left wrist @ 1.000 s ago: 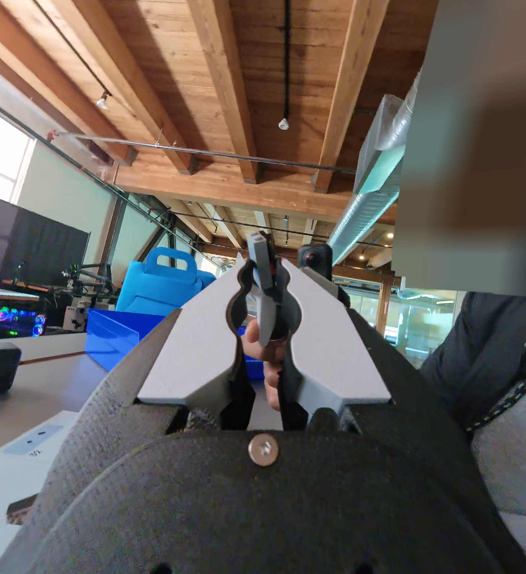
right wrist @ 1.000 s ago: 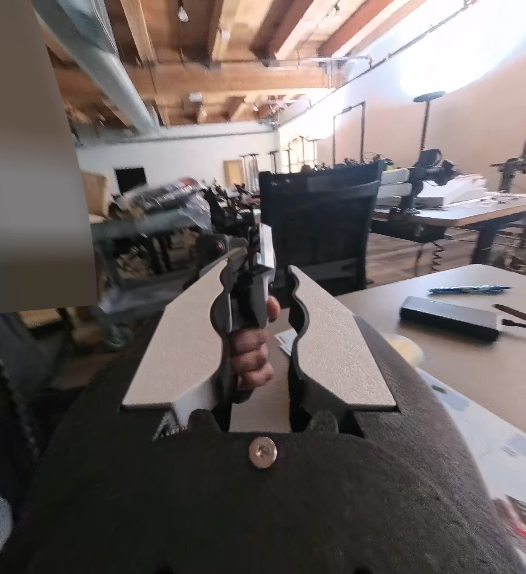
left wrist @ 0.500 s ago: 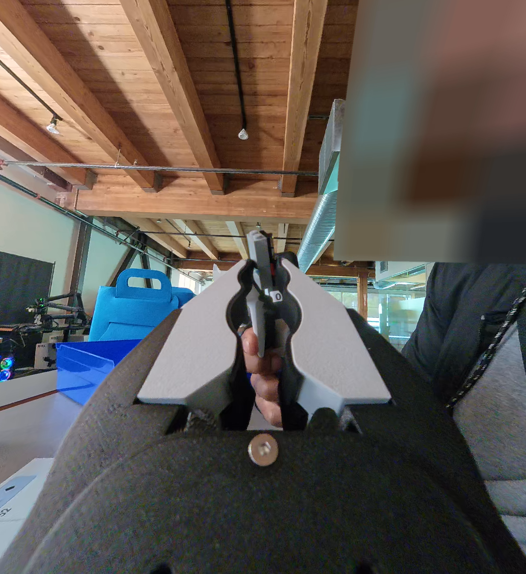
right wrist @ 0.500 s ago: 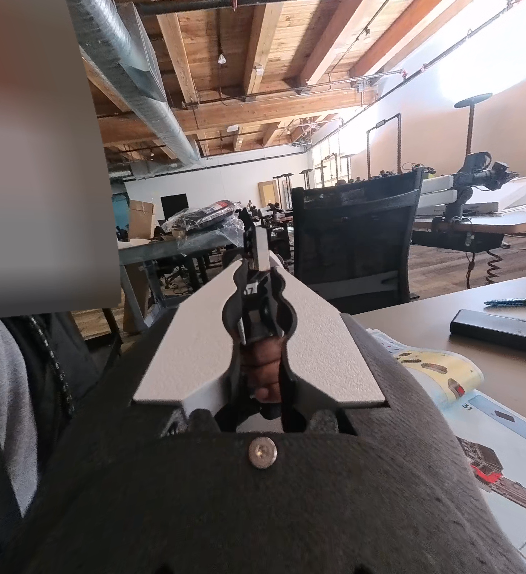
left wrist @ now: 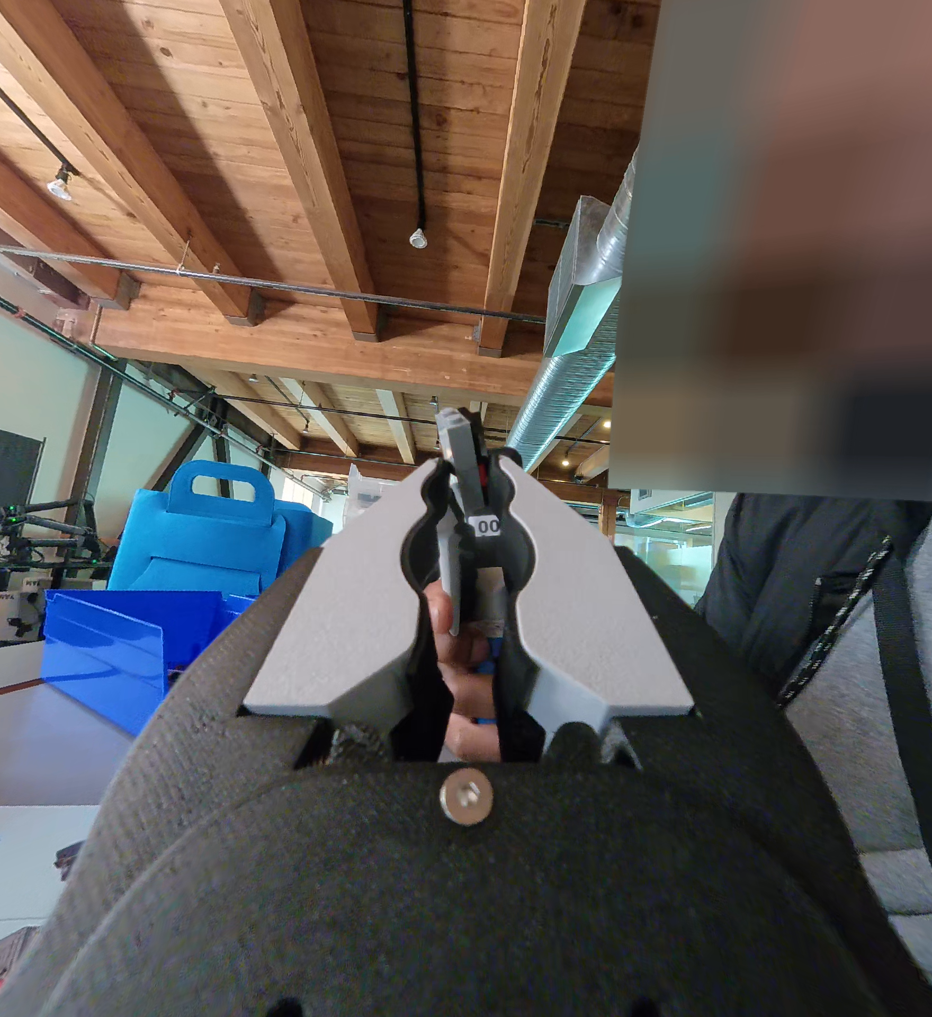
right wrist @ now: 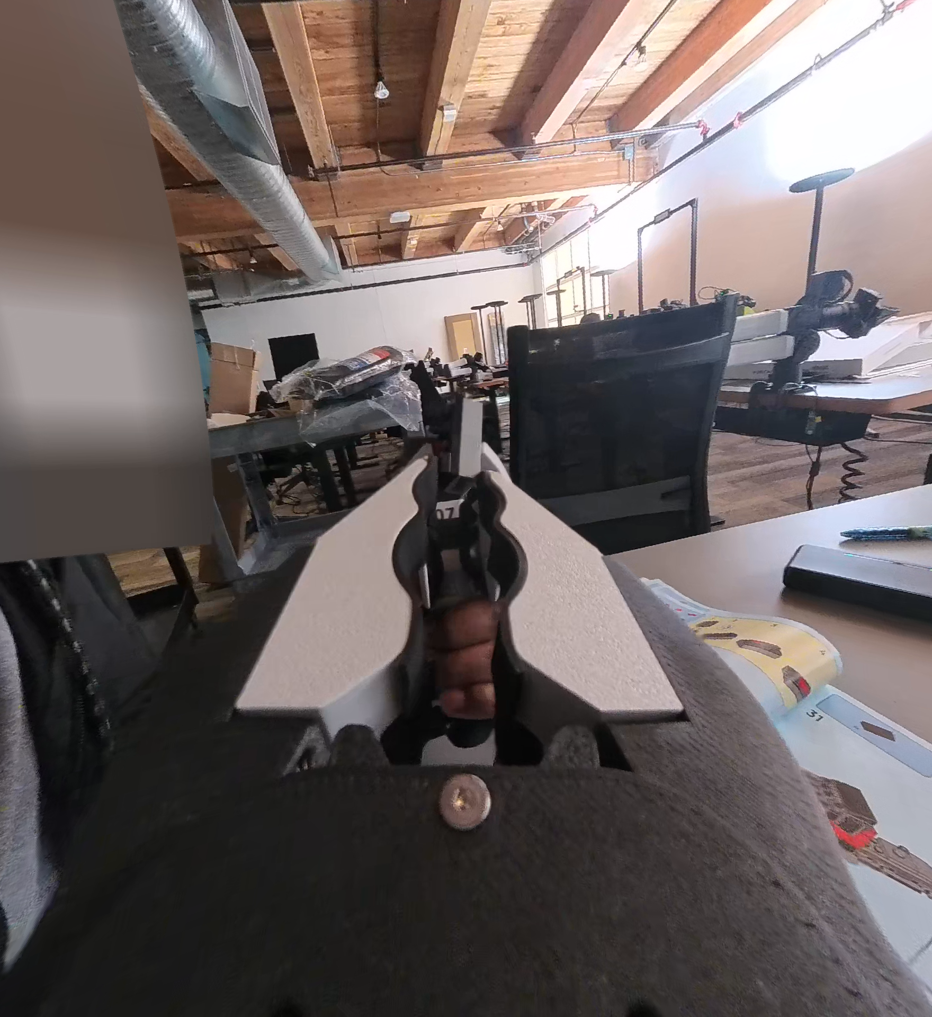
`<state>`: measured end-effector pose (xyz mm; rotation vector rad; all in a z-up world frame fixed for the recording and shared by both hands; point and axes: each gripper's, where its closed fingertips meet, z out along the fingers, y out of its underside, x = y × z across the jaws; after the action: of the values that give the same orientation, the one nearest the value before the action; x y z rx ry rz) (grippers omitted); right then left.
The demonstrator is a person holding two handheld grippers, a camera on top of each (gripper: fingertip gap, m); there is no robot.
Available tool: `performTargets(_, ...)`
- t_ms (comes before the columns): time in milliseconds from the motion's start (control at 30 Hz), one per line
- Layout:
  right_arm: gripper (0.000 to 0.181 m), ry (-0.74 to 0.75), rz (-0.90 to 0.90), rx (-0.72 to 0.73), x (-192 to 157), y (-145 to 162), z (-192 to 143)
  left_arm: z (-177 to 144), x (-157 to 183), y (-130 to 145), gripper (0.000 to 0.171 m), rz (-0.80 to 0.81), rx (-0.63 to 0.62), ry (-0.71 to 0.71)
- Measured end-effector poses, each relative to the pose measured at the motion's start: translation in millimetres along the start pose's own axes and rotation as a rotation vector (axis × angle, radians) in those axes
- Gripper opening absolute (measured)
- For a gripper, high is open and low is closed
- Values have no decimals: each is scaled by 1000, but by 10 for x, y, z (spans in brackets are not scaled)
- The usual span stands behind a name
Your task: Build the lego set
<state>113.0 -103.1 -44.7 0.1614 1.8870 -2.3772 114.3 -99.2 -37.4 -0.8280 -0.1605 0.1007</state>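
Observation:
Both grippers are held up in the air, facing each other. My left gripper (left wrist: 466, 470) is shut on a small lego assembly (left wrist: 459, 448), a grey plate with black and red parts and a white printed tile. My right gripper (right wrist: 461, 470) is shut on the same assembly (right wrist: 469, 435), whose pale plate sticks up past the fingertips. Behind the jaws in the left wrist view a hand (left wrist: 461, 660) shows, and in the right wrist view the other hand (right wrist: 464, 655) shows. The rest of the assembly is hidden between the fingers.
A blue bin (left wrist: 106, 644) and a blue bag (left wrist: 205, 534) stand on the table at left. The instruction booklet (right wrist: 865, 770), a black flat device (right wrist: 876, 589) and a pen (right wrist: 915, 532) lie on the table at right. A black chair (right wrist: 618, 418) stands behind. The person's torso (left wrist: 838, 605) is close. My two grippers' fingertips are within a few centimetres of each other.
My right gripper was open around the assembly one second ago and has shut on it. The left gripper has stayed shut on it. Both views have swung slightly.

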Motion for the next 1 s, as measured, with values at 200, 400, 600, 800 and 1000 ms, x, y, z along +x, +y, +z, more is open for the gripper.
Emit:
performTargets(200, 16, 25, -42, -38, 14, 51, 26, -33, -21, 2, 15, -29, -10, -5)
performTargets(400, 23, 97, 26, -85, 189, 186, 35, -275, -271, -95, 14, -76, -30, -162)
performTargets(600, 27, 140, 112, -238, 391, 770, -52, -1223, -680, -676, 14, -193, 142, -491)
performTargets(800, 26, 279, 48, -406, 654, 1244, -160, -1485, -865, -612, 14, -338, 159, -601)
performTargets(1000, 24, 316, 96, -399, 755, 1245, -192, -1461, -989, -429, 14, -436, 149, -609)
